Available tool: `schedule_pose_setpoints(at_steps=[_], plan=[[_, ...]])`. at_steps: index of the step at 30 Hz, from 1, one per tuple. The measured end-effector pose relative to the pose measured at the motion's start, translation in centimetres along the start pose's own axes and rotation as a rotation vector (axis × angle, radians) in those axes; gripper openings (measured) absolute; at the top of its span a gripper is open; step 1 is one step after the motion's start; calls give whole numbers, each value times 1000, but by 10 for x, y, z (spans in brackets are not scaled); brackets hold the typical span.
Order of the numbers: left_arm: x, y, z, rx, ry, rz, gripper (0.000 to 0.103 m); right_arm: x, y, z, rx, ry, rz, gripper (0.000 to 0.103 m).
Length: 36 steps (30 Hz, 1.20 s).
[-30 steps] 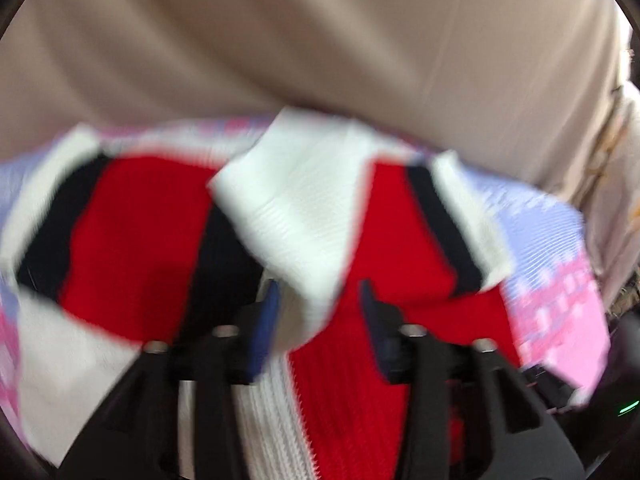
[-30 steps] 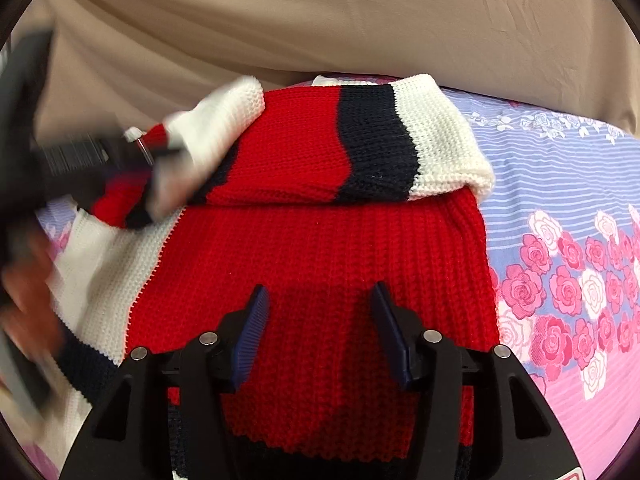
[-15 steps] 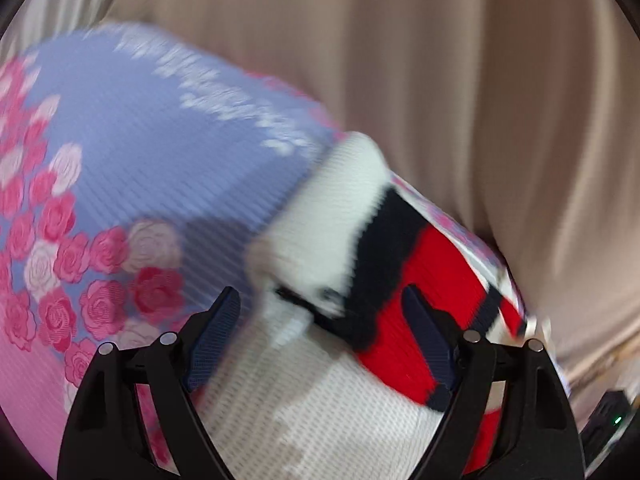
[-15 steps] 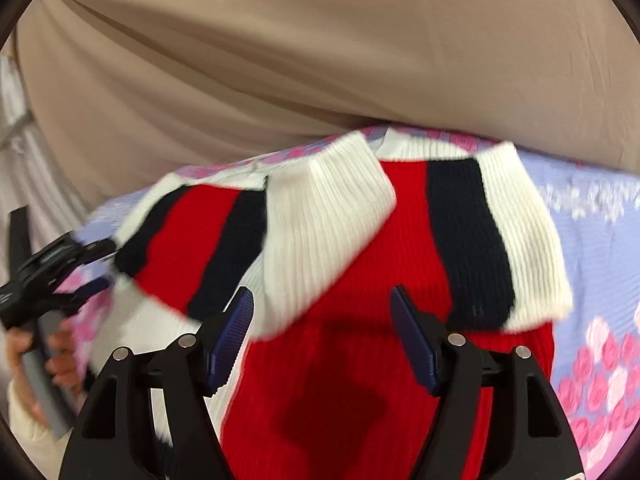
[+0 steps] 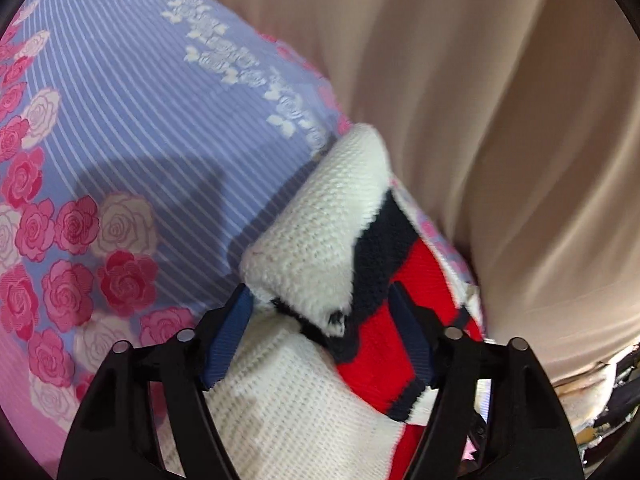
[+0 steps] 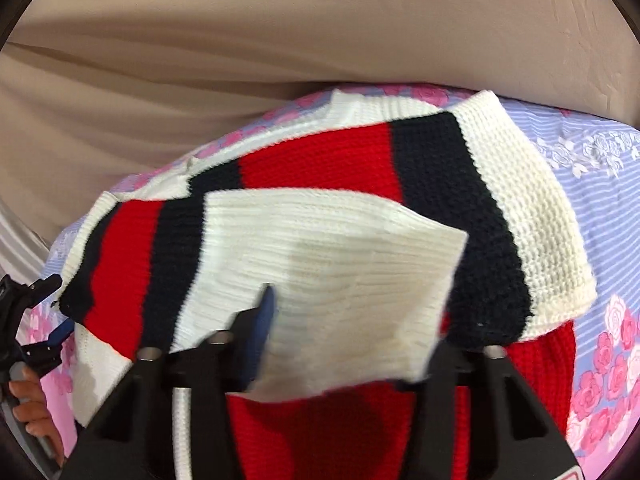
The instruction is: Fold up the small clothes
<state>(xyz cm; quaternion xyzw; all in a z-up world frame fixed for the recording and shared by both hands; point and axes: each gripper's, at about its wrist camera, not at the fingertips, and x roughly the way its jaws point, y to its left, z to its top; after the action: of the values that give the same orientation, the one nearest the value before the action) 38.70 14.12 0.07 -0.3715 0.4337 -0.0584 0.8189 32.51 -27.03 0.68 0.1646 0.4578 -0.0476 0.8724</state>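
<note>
A knitted sweater [image 6: 312,160] in red, navy and white lies on the flowered bedsheet [image 6: 592,184], both sleeves folded across its red body. My left gripper [image 5: 320,320] is open, its jaws standing either side of the folded shoulder, a white and navy fold [image 5: 320,236] at the sweater's left edge. My right gripper [image 6: 352,320] is open over the sweater's middle; the white cuff [image 6: 340,272] of the left sleeve lies over its right finger and hides it. The left gripper also shows in the right wrist view [image 6: 36,320], at the sweater's left side.
The blue striped sheet with pink roses [image 5: 120,140] spreads left of the sweater. A beige curtain [image 6: 280,40] hangs right behind the bed's far edge. Clutter [image 5: 600,400] sits at the right beyond the bed.
My left gripper let go of the sleeve cuff, opened, and swung to the sweater's left shoulder edge. The left sleeve now lies across the body. My right gripper moved forward under the cuff.
</note>
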Motion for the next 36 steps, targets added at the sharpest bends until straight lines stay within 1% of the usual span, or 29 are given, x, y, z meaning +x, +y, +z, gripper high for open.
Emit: schedule_pose_setpoints(at_steps=[1,2,3,4,6,7,8,9,10,11,12,13,14,17,18,19,20,21,22,23,24,25,26,28,29,30,32,35,36], plan=[[3,-1,-3,6,2,16,39,-1,2,4,-11,0,15,7],[1,-1,-4,15,-6,23,26,-8,4,8,-22,-26,15,7],[-4,-2,-6,27,-25,7,21,-27,9,15,-46,-96,25,6],[-12,-6,-9,43,-54,-10,18,-54,14,21,-70,-191,79,6],[-38,-19,-16,121,-156,-37,7,-104,16,24,-106,-368,229,6],[-46,-23,-18,151,-191,-37,7,-123,11,23,-123,-450,274,6],[-49,-26,-20,165,-212,-25,7,-121,4,25,-128,-468,260,6],[-45,-26,-22,172,-205,-18,8,-103,-2,31,-119,-419,196,6],[-35,-26,-23,180,-177,4,8,-72,-9,37,-112,-324,86,6],[-23,-24,-25,182,-145,38,8,-31,-20,41,-103,-201,-30,6],[-6,-21,-28,182,-97,68,8,2,-33,41,-81,-101,-115,5],[6,-18,-31,175,-59,79,8,11,-40,39,-62,-87,-107,5],[12,-16,-35,167,-45,83,7,4,-42,38,-47,-124,-61,5],[5,-20,-42,210,-94,100,7,-41,-44,42,-26,-288,116,5],[1,-20,-44,210,-95,97,8,-44,-49,42,-19,-325,131,5],[3,-19,-44,205,-86,92,8,-32,-55,44,-8,-304,113,5],[5,-18,-45,205,-79,95,8,-1,-63,48,3,-198,51,5],[9,-19,-46,215,-84,105,9,24,-68,48,4,-113,15,5],[12,-21,-48,240,-98,120,9,24,-71,46,0,-155,31,4],[11,-25,-51,270,-111,137,9,20,-70,48,-3,-142,31,4],[6,-28,-55,296,-121,144,10,10,-69,49,24,-148,27,7],[-2,-29,-58,306,-123,131,11,1,-68,48,32,-159,11,13],[-11,-30,-61,316,-126,116,13,-9,-67,47,22,-180,-19,15],[-41,-27,-69,341,-141,106,20,-32,-55,33,-21,-249,-123,17],[-53,-26,-70,345,-152,101,26,-39,-51,29,-42,-265,-139,20],[-67,-28,-72,349,-177,84,31,-49,-42,24,-66,-265,-102,20],[-79,-37,-73,374,-216,70,35,-49,-25,20,-106,-229,-6,20],[-66,-68,-66,423,-227,76,35,-20,39,25,-216,-154,123,20],[-50,-78,-62,440,-216,88,35,-3,64,25,-252,-124,162,20]])
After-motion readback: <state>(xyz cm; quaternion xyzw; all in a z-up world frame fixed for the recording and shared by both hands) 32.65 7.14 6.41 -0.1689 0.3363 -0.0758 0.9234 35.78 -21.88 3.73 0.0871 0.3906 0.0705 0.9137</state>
